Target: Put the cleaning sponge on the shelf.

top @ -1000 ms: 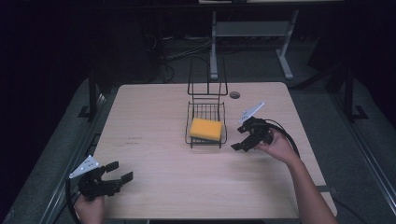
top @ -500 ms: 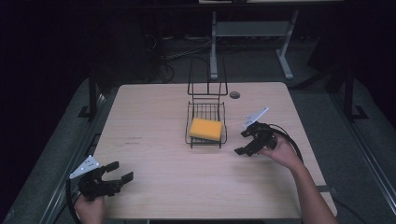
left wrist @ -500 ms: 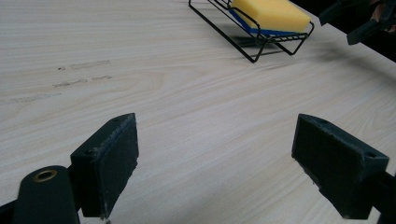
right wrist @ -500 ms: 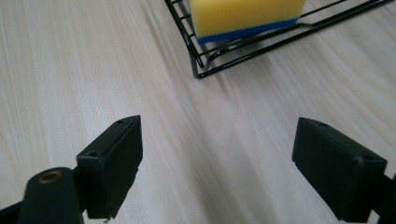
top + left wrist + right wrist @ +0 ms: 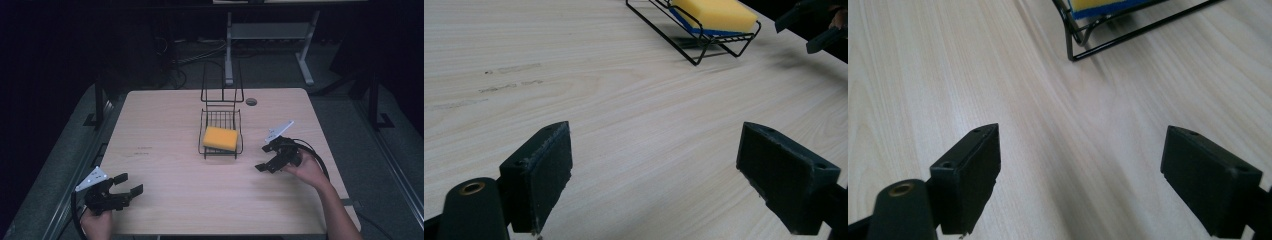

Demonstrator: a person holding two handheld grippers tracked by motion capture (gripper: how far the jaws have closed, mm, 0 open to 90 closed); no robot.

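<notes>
Near the middle of the pale wooden counter (image 5: 170, 125), a yellow rectangular sponge (image 5: 220, 138) lies in the black wire rack (image 5: 221, 131). Right tongs (image 5: 269, 156), jaws spread and empty, sit just beside it; left tongs (image 5: 124, 188), likewise released, rest well apart. Judging by this, the sponge looks placed; next calls for a fresh reach or rest.

High view looks down; both gripper views, low over the table (image 5: 165, 125), share the wire rack (image 5: 704, 42).

Yellow-and-blue sponge (image 5: 220, 138), black wire rack (image 5: 221, 131), pale wood-grain table (image 5: 165, 125), black fingers (image 5: 540, 172)
</notes>
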